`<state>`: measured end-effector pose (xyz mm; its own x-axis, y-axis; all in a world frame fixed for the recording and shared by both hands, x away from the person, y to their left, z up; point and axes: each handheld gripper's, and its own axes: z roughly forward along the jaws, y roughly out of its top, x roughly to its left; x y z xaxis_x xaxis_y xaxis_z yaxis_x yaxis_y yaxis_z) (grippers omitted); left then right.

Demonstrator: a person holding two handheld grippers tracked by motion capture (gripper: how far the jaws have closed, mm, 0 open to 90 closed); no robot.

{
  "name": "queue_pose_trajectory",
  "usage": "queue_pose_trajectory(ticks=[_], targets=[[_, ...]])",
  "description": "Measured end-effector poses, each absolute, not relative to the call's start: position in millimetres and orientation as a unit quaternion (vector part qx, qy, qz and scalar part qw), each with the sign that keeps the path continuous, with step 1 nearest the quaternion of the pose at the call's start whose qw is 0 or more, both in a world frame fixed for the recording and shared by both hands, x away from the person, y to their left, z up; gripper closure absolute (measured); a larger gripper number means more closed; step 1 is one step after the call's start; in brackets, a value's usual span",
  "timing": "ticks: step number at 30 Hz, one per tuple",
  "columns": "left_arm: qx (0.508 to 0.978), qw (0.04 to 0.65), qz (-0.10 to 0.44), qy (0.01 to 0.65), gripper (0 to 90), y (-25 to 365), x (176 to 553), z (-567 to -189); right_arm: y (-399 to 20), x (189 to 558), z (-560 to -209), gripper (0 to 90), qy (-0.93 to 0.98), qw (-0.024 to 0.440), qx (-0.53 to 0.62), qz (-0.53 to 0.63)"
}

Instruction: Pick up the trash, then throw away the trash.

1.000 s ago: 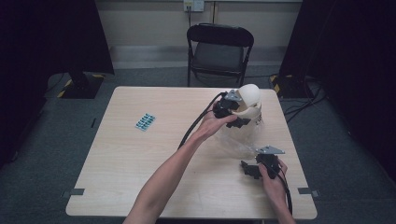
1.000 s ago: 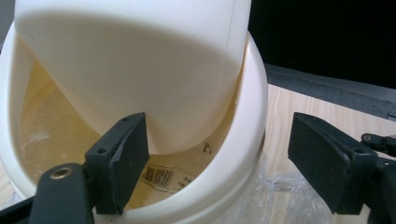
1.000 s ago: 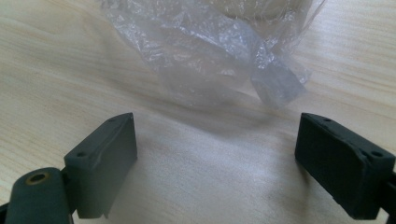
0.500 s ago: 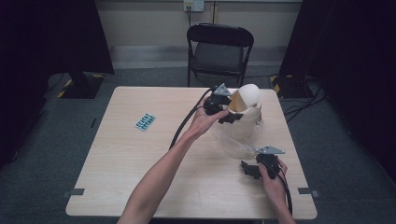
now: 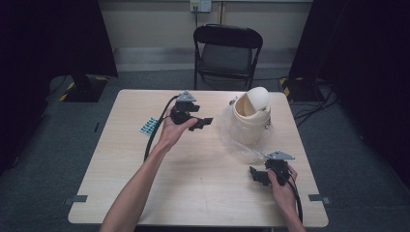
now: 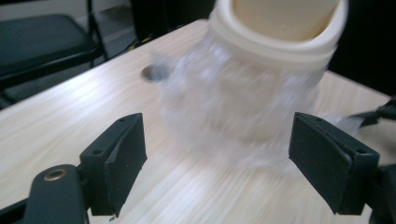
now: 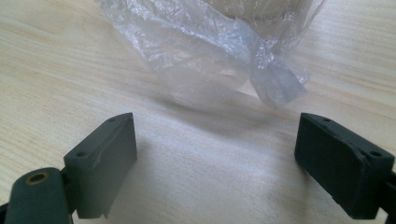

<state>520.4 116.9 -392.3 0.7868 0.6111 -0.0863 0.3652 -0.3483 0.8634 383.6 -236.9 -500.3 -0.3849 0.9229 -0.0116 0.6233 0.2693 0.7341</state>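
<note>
A small cream bin [image 5: 251,118] with a swing lid stands at the table's back right, with a clear plastic bag [image 5: 236,140] crumpled around its base. My left gripper [image 5: 203,122] hovers open to the left of the bin, jaws pointing toward it. In the left gripper view the bin [image 6: 280,32] and bag [image 6: 233,107] sit beyond the wide-open gripper [image 6: 217,163]. My right gripper [image 5: 255,175] rests open near the front right of the table. In the right gripper view the bag's knotted edge [image 7: 275,79] lies just ahead of the empty gripper [image 7: 224,163].
A blue blister pack [image 5: 150,126] lies on the wooden table [image 5: 193,193] at the left. A black folding chair [image 5: 227,53] stands behind the far edge. The left gripper's cable [image 5: 157,130] loops over the table beside the forearm.
My left gripper has drawn back to the left, away from the bin's lid, and now hangs apart from it. The right gripper has stayed put.
</note>
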Motion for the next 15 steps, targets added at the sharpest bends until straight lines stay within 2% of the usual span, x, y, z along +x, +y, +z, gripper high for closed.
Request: queue_pose_trajectory(ticks=[6, 10, 15], targets=[[0.803, 0.474, 0.138, 0.334, 18.8, 159, 518, -406, -237, 383, -500, 12.1, 0.764, 0.226, 0.506, 0.331], [0.801, 0.466, 0.127, 0.355, 17.5, 182, 517, -411, -237, 383, -500, 12.1, 0.764, 0.226, 0.507, 0.331], [0.789, 0.46, 0.147, 0.379, 18.4, 213, 514, -418, -237, 383, -500, 12.1, 0.764, 0.225, 0.506, 0.331]])
